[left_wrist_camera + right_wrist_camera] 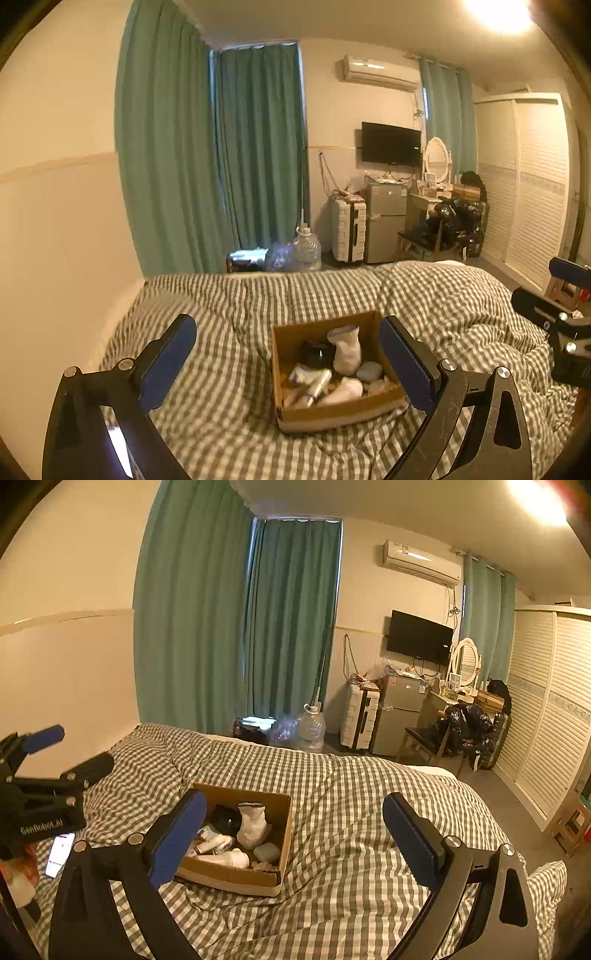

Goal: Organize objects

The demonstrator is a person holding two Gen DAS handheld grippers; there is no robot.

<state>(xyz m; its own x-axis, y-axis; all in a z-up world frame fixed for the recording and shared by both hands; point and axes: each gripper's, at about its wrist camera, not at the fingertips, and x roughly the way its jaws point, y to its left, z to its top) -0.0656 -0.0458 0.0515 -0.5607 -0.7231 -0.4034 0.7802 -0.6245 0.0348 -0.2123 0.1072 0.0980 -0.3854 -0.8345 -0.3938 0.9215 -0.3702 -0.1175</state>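
Both grippers, left [288,363] and right [295,840], spread wide, cardboard box [334,415] mid-duvet [229,406].

Teal curtains [221,155], wall television [390,143], air conditioner [378,73], white louvred wardrobe [524,173], bright ceiling light [498,13]

Bedroom: bed [229,369], wardrobe [524,177], curtains [221,147].

One cardboard box [334,415] on one checked quilt [229,424]; inside it, one rolled white sock [347,350], one black jar [316,354], one white bottle [341,392], one pale pebble-shaped case [370,371], a few small tubes too jumbled to count; two grippers, left [288,365] and right [293,843]; one phone [60,853].
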